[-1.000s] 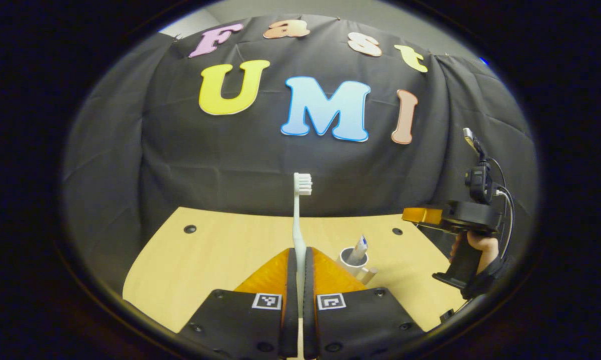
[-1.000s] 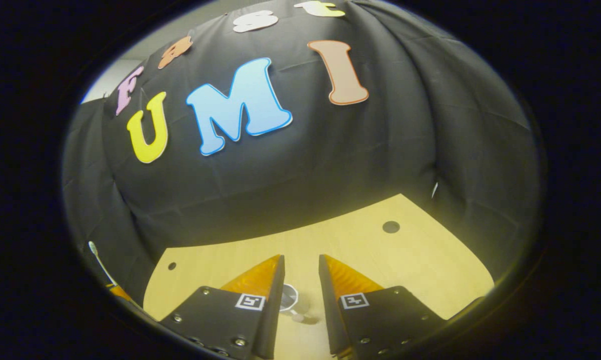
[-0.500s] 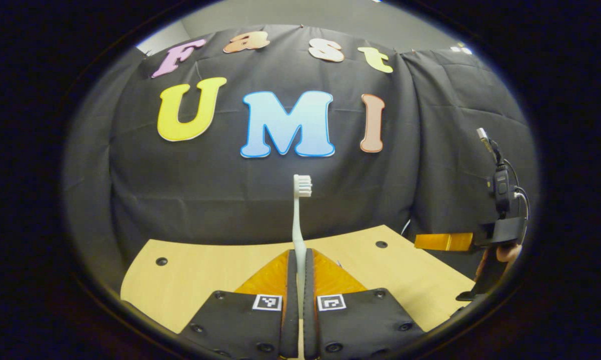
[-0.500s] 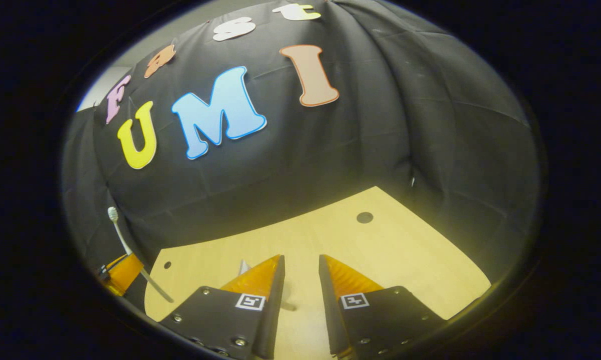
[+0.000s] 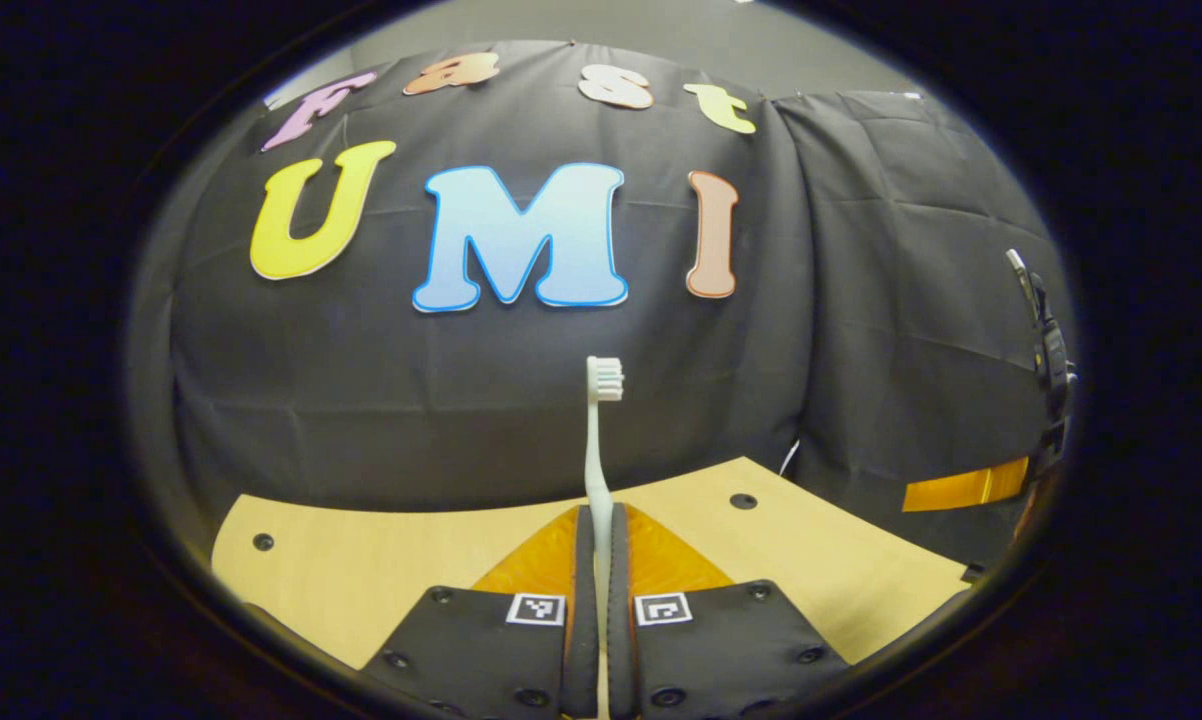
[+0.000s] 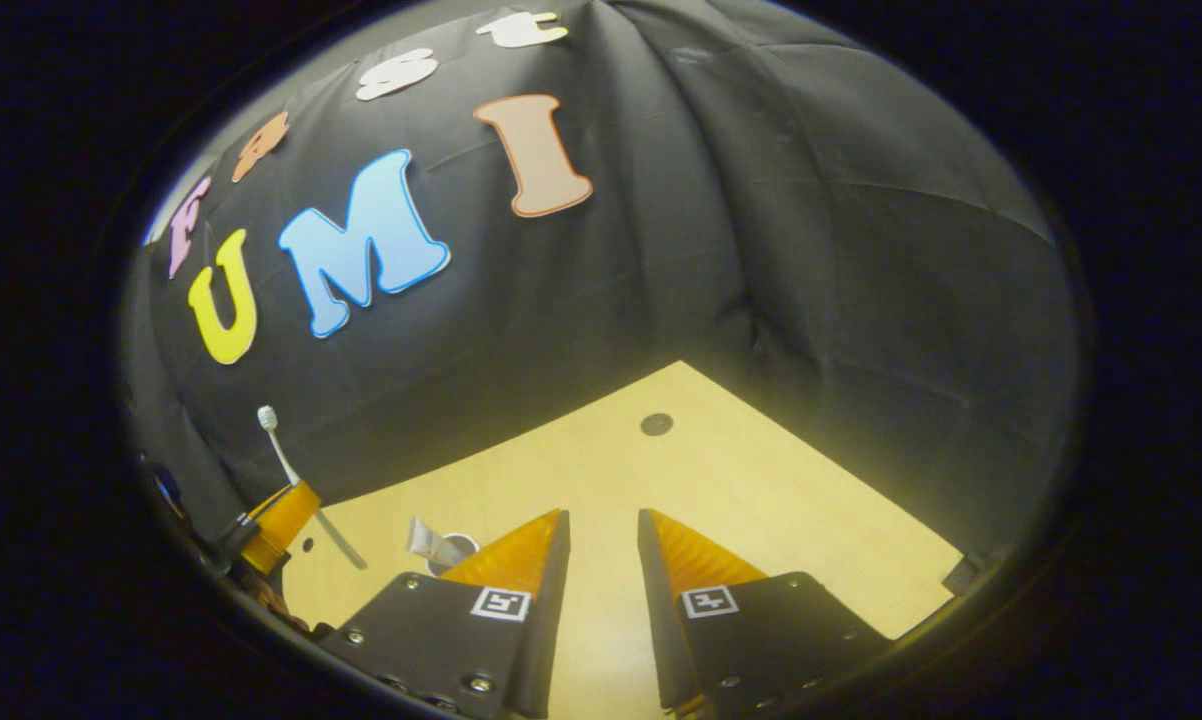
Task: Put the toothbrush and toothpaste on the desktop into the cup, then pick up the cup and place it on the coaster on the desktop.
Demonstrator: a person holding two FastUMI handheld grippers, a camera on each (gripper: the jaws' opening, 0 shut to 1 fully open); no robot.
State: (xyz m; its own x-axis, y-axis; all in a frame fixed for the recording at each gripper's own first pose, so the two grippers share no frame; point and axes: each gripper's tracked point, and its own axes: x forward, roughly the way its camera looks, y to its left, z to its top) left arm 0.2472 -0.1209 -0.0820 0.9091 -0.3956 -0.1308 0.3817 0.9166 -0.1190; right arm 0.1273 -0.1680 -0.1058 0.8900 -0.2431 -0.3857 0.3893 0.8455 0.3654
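My left gripper (image 5: 597, 515) is shut on the handle of a white toothbrush (image 5: 598, 430), which stands upright with its bristles at the top, held above the wooden desktop (image 5: 381, 565). In the right gripper view the same toothbrush (image 6: 273, 438) and left gripper (image 6: 283, 512) show at the far left. Just left of my right fingers stands the white cup (image 6: 453, 547) on the desktop, with the toothpaste (image 6: 429, 540) leaning out of it. My right gripper (image 6: 601, 525) is open above the desktop with nothing between its fingers. It also shows at the right edge of the left gripper view, as the right gripper (image 5: 961, 487).
The desktop (image 6: 721, 480) has round dark holes (image 6: 656, 424) near its back edge. Black cloth walls close the booth behind and to the right. A hole (image 5: 262, 541) marks the back left corner in the left gripper view.
The left gripper has swung right with the toothbrush, and the cup has dropped behind its fingers. The right gripper has drawn back to the right, so the cup and toothpaste now sit to its left.
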